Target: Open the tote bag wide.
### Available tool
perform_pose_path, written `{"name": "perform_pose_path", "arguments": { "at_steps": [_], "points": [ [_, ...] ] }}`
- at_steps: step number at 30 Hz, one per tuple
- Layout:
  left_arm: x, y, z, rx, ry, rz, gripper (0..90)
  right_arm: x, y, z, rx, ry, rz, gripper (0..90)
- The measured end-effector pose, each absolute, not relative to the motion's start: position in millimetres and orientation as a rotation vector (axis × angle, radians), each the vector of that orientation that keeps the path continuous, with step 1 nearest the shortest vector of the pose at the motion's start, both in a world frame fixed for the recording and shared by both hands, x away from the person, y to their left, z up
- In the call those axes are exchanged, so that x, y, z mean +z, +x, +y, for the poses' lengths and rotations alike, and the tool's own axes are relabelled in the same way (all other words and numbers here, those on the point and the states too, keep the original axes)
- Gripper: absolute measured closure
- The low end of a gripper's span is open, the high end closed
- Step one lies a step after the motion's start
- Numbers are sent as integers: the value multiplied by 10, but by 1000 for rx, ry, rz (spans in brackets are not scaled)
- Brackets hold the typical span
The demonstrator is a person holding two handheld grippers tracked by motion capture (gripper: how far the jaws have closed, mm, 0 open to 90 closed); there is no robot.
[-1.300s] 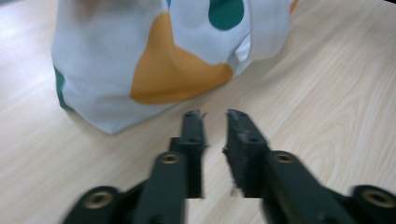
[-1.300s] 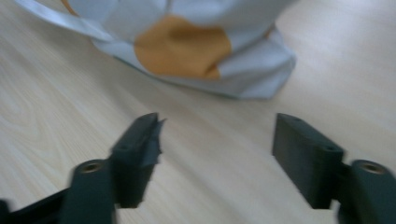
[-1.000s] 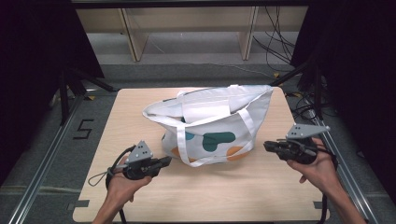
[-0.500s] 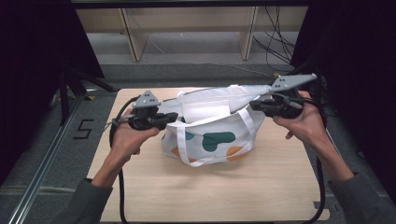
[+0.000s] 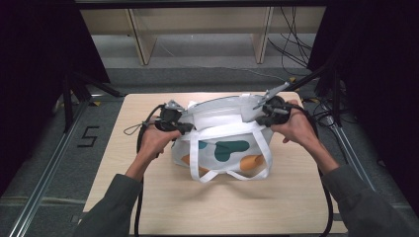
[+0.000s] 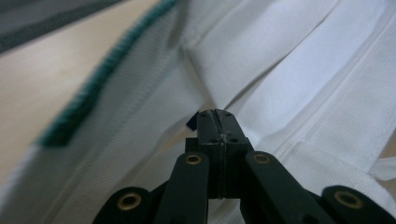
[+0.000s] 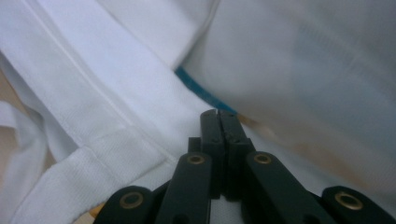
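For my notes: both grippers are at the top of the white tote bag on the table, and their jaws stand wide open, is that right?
Not quite: the left gripper and right gripper have their jaws shut, as both gripper views show. They are at the top of the white tote bag on the table.

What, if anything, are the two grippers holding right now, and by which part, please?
Nothing visibly: the left gripper and right gripper have jaws shut with no cloth seen between them, their tips at opposite ends of the white tote bag near its top rim.
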State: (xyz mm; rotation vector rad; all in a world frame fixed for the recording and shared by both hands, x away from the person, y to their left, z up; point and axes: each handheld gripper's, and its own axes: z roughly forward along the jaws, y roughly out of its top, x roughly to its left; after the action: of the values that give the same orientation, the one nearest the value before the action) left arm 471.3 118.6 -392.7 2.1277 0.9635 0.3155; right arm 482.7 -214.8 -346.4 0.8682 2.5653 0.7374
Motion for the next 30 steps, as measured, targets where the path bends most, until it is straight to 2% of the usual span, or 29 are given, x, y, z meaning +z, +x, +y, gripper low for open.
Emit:
{"name": "perform_pose_path", "arguments": {
  "at_steps": [1,2,3,4,5,8,9,12,13,16,19,21,23,25,27,28,29,30],
  "points": [
    [-4108,4746,1163,274,2162,977,894,-3710,4829,-2165,666,877,2601,900],
    [-4108,4746,1163,274,2162,977,894,-3710,4829,-2165,666,877,2601,900],
    [-4310,4787,1158,275,2215,1000,895,-3942,4833,-2184,637,900,2627,900],
    [-4310,4787,1158,275,2215,1000,894,-3942,4833,-2184,637,900,2627,900],
    [-4385,4814,1203,219,2167,1035,895,-4117,4832,-2194,645,932,2642,900],
    [-4273,4784,1203,274,2220,1002,894,-4120,4837,-2215,671,918,2630,900],
    [-4103,4734,1178,302,2219,965,894,-3984,4831,-2221,722,918,2609,900],
    [-3933,4712,1103,307,2205,923,894,-3814,4833,-2133,814,896,2552,900],
    [-3823,4716,964,261,2168,869,894,-3793,4848,-2074,867,885,2535,900],
    [-3852,4772,661,192,2197,810,894,-3846,4900,-1912,869,884,2581,900],
    [-3968,4893,476,177,2302,781,894,-3952,4903,-1846,793,859,2616,900],
    [-4087,4999,346,164,2277,848,894,-4039,4845,-1858,810,878,2641,900],
    [-4123,5095,279,200,2324,865,895,-4079,4755,-1908,848,847,2670,900],
    [-4141,5226,166,281,2331,907,896,-4201,4558,-1912,804,792,2797,900],
    [-4159,5282,155,305,2331,920,896,-4397,4401,-1892,731,735,2860,900],
    [-4219,5436,214,270,2268,1032,896,-4505,4339,-1903,729,697,2894,900],
    [-4219,5436,214,270,2268,1032,896,-4539,4304,-1917,730,714,2901,900],
    [-4259,5485,264,208,2215,1091,896,-4534,4291,-1953,765,755,2886,900]
  ]
}}
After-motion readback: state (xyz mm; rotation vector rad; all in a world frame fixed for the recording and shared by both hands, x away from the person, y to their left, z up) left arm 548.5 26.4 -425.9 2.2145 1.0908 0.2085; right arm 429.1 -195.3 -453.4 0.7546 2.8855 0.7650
